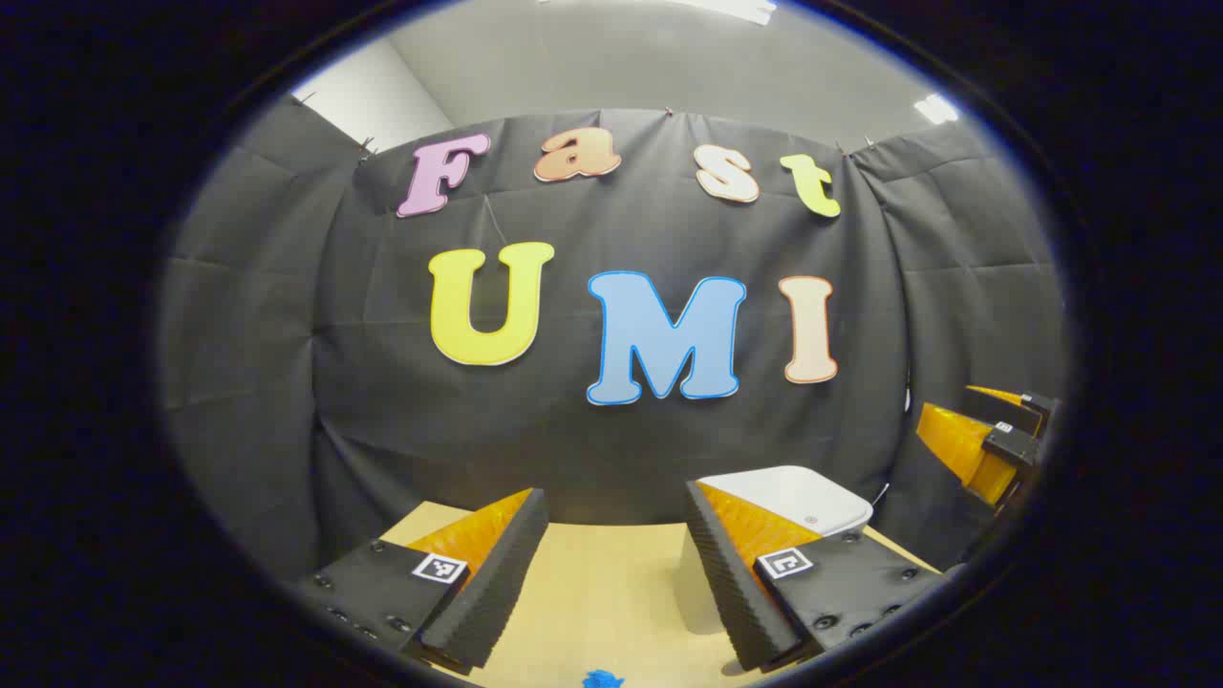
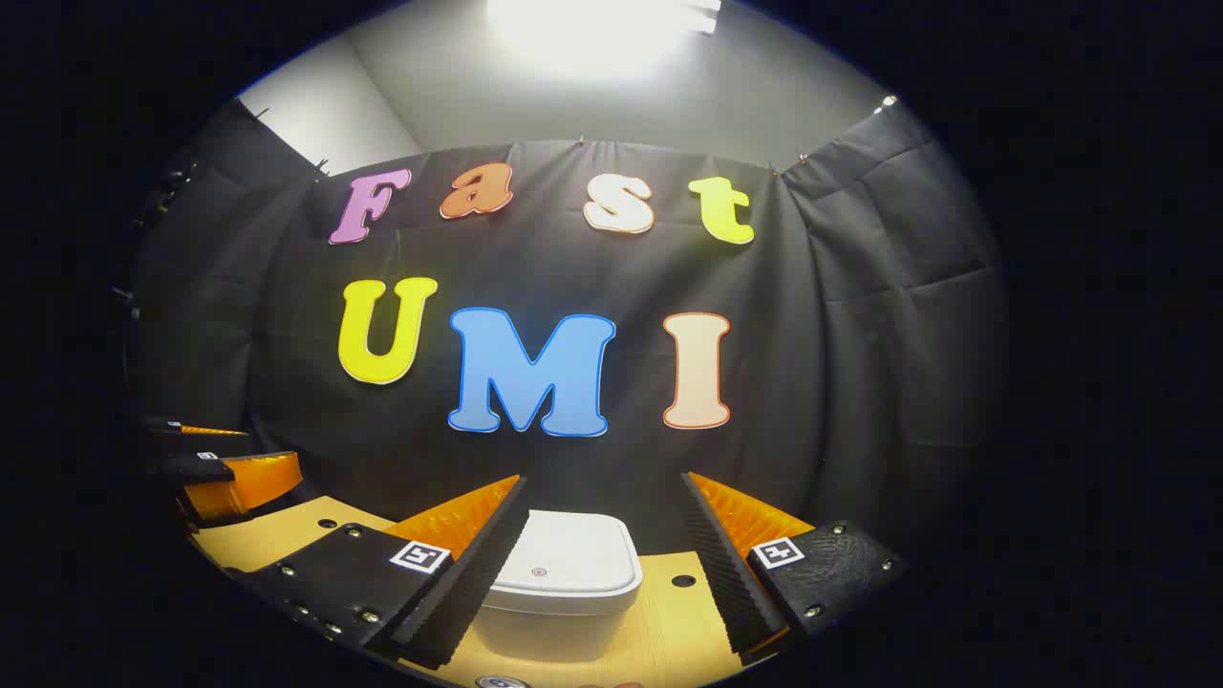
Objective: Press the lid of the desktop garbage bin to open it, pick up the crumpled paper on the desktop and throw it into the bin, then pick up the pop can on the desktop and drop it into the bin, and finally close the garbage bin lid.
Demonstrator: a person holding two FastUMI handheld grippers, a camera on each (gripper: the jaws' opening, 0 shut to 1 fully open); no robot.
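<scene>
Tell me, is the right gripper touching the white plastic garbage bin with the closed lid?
Apart. In the right gripper view, the right gripper hangs open in front of the white plastic garbage bin, its fingers spread wide with bare table showing beside the bin.

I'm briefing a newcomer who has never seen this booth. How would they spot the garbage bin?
Start at the wooden table before the black cloth wall. Near its back edge stands the garbage bin: white, boxy, round-cornered, its flat lid shut, with a small round mark on top.
</scene>
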